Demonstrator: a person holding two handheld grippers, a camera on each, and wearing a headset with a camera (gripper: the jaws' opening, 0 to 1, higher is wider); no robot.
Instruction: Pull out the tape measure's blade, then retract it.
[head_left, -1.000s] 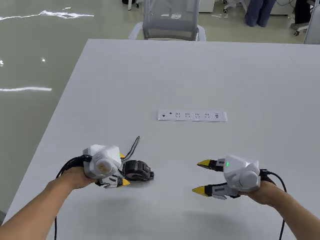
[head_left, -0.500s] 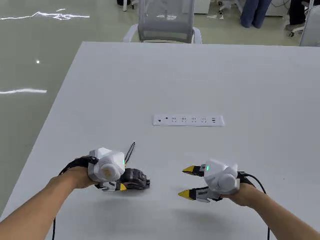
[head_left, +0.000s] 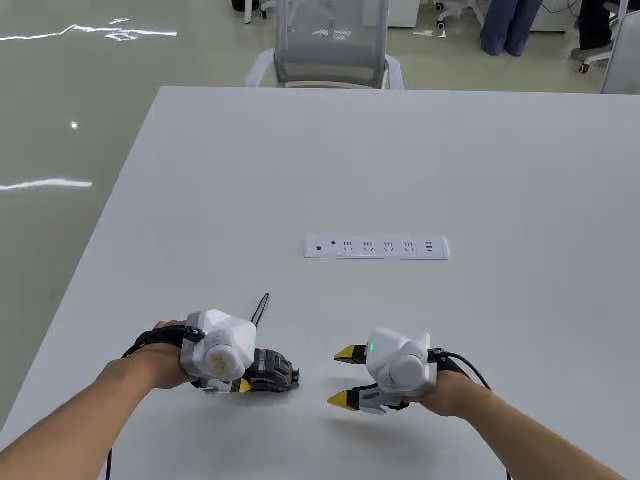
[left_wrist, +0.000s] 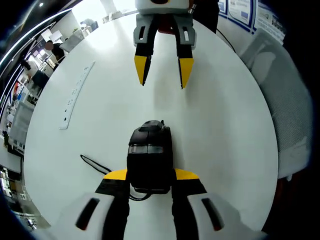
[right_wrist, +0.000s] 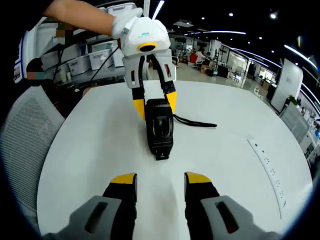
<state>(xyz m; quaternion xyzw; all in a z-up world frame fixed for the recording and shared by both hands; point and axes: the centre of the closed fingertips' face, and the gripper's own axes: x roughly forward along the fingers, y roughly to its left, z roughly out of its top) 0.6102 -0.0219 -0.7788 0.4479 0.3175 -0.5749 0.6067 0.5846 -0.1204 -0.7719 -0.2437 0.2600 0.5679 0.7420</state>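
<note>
1. the white table (head_left: 400, 160) carries a power strip (head_left: 377, 247), well apart from the work.
2. the left gripper (left_wrist: 151, 175) is clamped on the black tape measure (head_left: 270, 368), which lies on the table near the person's edge.
3. the right gripper (head_left: 343, 376) has its jaws apart and holds nothing; it has come nearer than a second ago and faces the case's front end.
4. the thin strap (head_left: 260, 308) lies loose on the table.
5. no blade is out yet, so the pull probably begins soon.
</note>
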